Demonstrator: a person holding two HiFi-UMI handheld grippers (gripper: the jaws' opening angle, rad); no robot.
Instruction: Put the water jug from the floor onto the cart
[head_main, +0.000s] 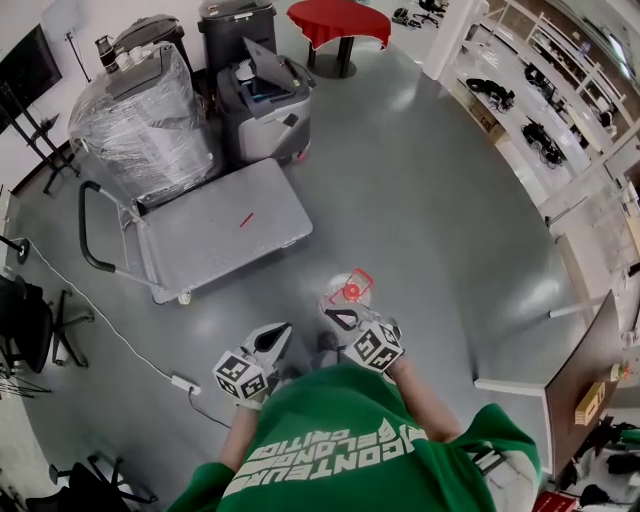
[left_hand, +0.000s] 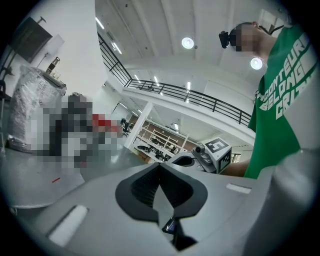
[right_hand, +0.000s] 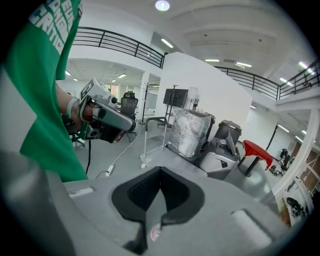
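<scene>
Head view | left tool (head_main: 281, 334) closed, empty | right tool (head_main: 337, 318) closed, empty, just beside water jug (head_main: 351, 289) on floor (head_main: 430, 200) | cart (head_main: 225, 228) apart

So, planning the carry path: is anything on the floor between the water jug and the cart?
No. In the head view, only bare grey floor lies between the water jug and the cart.

The right tool (head_main: 343, 318) covers much of the water jug (head_main: 351, 289), leaving its red top showing.
</scene>
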